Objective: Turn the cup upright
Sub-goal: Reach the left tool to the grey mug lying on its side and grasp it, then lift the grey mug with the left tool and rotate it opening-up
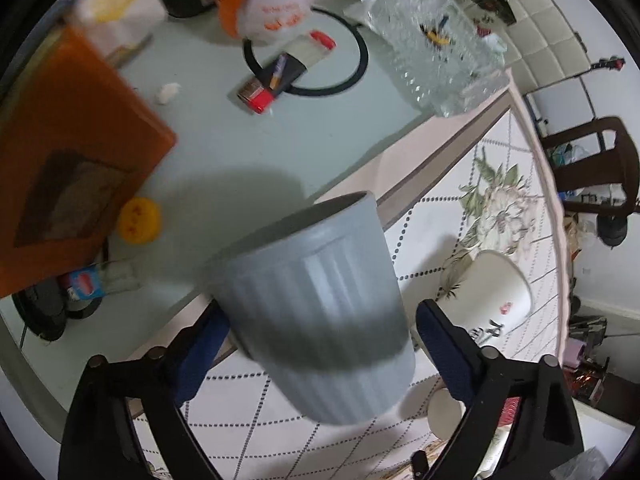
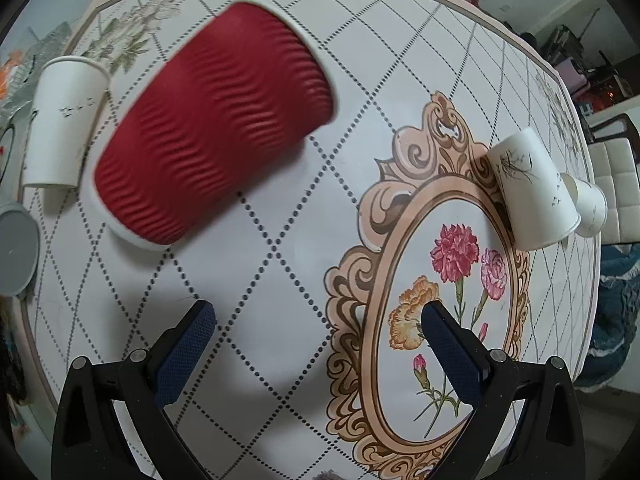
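Grey ribbed cup [image 1: 320,320] is clamped, tilted, in the left gripper [image 1: 320,332].
Red wavy cup [image 2: 212,124] is seen only by the right wrist, whose gripper [image 2: 316,320] is spread wide, nothing held.

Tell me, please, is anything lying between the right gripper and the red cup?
Nothing visible does. Only bare patterned tablecloth lies between the open right gripper and the red cup. The white paper cups sit off to either side.
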A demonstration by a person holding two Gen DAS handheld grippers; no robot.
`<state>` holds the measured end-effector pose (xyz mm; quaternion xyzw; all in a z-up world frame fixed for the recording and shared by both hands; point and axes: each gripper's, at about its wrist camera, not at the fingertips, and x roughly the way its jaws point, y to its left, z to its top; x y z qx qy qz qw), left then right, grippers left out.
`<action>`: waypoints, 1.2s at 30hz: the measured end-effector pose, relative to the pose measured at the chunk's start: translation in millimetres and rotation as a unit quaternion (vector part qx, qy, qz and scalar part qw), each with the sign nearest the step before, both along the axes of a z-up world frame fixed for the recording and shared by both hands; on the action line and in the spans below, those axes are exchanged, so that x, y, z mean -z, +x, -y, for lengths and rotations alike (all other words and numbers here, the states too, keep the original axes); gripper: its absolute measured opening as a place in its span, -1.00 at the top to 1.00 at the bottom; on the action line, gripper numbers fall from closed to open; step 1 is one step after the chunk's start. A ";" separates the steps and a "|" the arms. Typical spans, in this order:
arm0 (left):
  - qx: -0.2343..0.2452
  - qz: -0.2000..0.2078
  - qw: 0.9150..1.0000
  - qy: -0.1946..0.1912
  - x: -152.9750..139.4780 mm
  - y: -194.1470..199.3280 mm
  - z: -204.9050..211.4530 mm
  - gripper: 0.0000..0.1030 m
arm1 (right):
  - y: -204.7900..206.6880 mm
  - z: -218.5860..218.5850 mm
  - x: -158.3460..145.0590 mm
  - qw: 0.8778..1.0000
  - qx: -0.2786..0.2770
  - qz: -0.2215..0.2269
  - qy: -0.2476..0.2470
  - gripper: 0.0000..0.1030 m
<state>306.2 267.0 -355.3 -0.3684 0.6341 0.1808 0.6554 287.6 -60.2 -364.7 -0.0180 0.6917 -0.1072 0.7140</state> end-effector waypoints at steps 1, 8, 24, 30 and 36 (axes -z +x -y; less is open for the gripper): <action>0.006 0.001 1.000 0.004 3.5 3.3 1.6 -0.77 | 0.5 1.4 0.6 1.000 0.003 0.000 -0.002 -1.00; 0.085 0.012 0.994 0.060 0.4 16.8 17.0 -0.71 | -2.7 16.5 -0.4 1.000 0.018 0.005 -0.019 -1.00; 0.196 0.066 0.966 0.154 -74.0 -16.1 57.1 -0.67 | -28.1 53.6 -30.1 0.998 0.048 0.034 -0.004 -1.00; 0.219 0.094 0.953 0.188 -115.6 -55.4 86.7 -0.67 | -50.5 75.8 -48.7 0.998 0.041 0.048 0.012 -1.00; 0.254 0.098 0.945 0.179 -134.2 -104.0 141.6 -0.67 | -78.2 112.4 -62.3 0.998 0.031 0.052 0.020 -1.00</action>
